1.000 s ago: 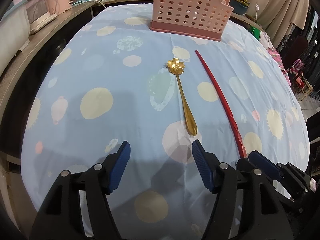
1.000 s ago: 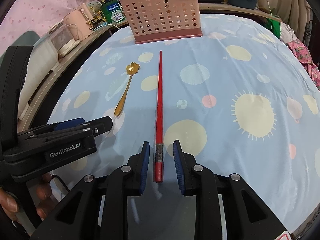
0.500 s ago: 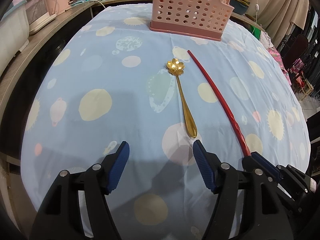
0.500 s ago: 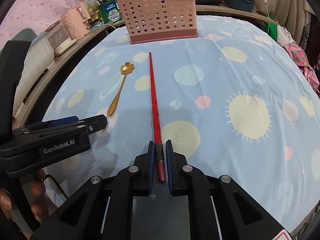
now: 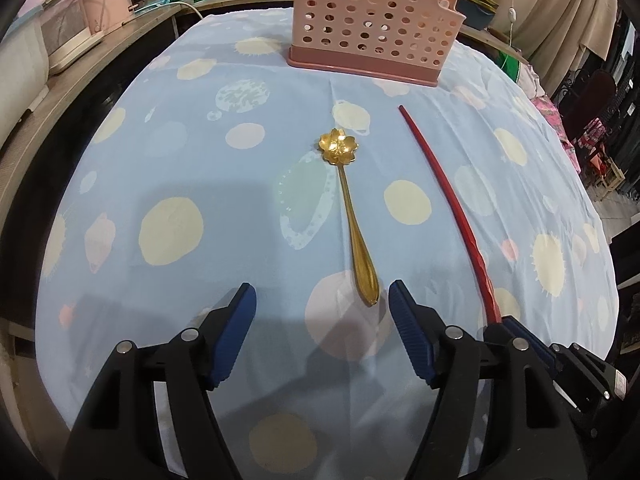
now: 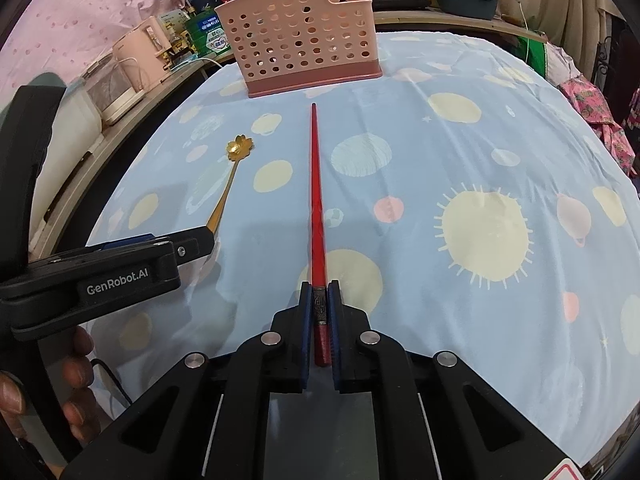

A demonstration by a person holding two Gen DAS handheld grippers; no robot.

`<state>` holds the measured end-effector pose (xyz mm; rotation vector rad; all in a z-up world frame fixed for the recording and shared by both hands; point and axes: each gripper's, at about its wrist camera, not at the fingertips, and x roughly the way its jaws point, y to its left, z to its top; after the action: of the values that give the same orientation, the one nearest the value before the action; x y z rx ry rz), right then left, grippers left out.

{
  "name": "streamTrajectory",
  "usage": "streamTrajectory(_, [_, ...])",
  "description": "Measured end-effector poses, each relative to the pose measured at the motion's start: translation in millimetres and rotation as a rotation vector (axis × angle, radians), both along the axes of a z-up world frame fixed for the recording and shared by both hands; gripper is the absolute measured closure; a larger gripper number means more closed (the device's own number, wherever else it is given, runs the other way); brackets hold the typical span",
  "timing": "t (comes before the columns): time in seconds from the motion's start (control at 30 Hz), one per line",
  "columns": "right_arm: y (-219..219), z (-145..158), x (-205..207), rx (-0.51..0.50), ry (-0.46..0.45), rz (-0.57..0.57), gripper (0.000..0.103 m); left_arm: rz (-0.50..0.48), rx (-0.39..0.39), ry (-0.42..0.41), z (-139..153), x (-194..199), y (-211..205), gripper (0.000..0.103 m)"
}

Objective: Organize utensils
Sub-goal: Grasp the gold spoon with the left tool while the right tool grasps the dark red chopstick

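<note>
Right gripper [image 6: 320,312] low over desk [image 6: 460,152], jaws clamped on butt end of red chopstick [image 6: 316,200]; chopstick long axis runs straight ahead, tip toward pink utensil basket [image 6: 304,48]. Left gripper [image 5: 322,308] level, jaws wide apart, holding nothing; gold spoon [image 5: 352,216] handle end between its tips, flower bowl pointing at basket.

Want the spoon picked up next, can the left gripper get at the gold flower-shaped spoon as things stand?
Probably yes: the left gripper is open, the gold flower-shaped spoon lies flat with its handle tip near the fingers, nothing between.
</note>
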<state>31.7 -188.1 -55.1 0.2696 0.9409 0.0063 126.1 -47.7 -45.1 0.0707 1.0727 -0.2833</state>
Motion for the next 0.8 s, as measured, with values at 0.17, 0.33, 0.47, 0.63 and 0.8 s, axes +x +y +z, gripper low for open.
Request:
streamTrajectory(0.17, [-1.5,-0.6,1.1,0.006,-0.003,0.002,0.096,-0.007,0.025,-0.021,-2.3,5.0,-7.6,0.042])
streamTrajectory(0.33, [-1.2,-1.1,1.6,0.006,-0.005,0.003,0.096,-0.019,0.033,-0.042,-1.0,3.7,-8.4,0.072])
streamTrajectory(0.47, [-1.2,-0.9,1.6,0.005,-0.004,0.003,0.096,-0.032,0.017,-0.037,-0.2,3.2,-8.3,0.091])
streamTrajectory(0.63, [-1.1,-0.7,1.5,0.006,-0.004,0.003,0.096,-0.042,0.008,-0.033,1.1,0.2,-9.5,0.092])
streamTrajectory(0.8, [-0.8,-0.2,1.3,0.006,-0.006,0.004,0.096,-0.034,-0.001,-0.032,5.9,-2.3,-6.0,0.093])
